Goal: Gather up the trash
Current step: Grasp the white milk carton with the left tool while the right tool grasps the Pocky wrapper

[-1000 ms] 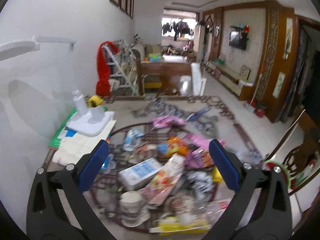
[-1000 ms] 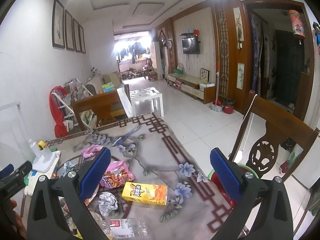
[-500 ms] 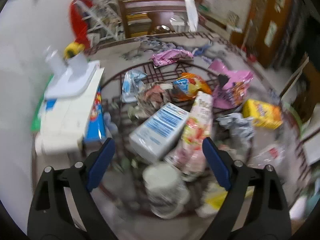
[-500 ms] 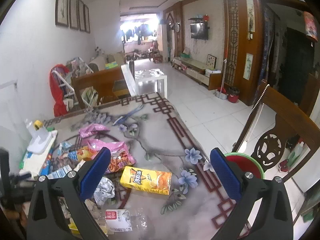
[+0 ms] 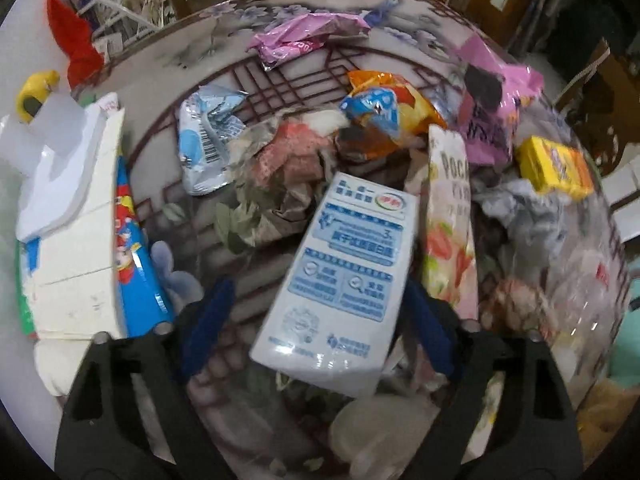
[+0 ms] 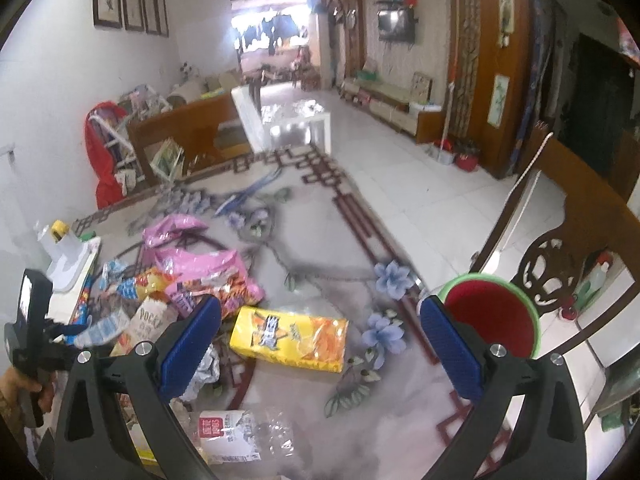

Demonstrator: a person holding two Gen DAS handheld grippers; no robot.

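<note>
The left tongs [image 5: 316, 320] are spread wide over a heap of trash on the patterned table [image 6: 320, 240], with one white-and-blue milk carton [image 5: 344, 272] lying between their blue pads, its printed cardboard face up; whether a pad touches it is unclear. The right tongs [image 6: 320, 344] are also spread and pinch nothing, held above the table's near edge.

The heap sits toward the table's left edge. It holds two crinkled pink foil bags [image 5: 308, 36], one orange-and-blue chip bag [image 5: 384, 108], one flattened silver-blue wrapper [image 5: 204, 140], one tall glossy Pocky packet [image 5: 448, 216] touching the carton's right side, and crumpled paper wads. One rectangular yellow cardboard box [image 6: 288, 338] lies flat near the table's middle, just beside the heap. One crushed clear plastic bottle [image 6: 240, 436] with a red label lies at the near edge.

Beyond the table's right edge stands one round bin [image 6: 496, 320], green-rimmed with a red inside.
</note>
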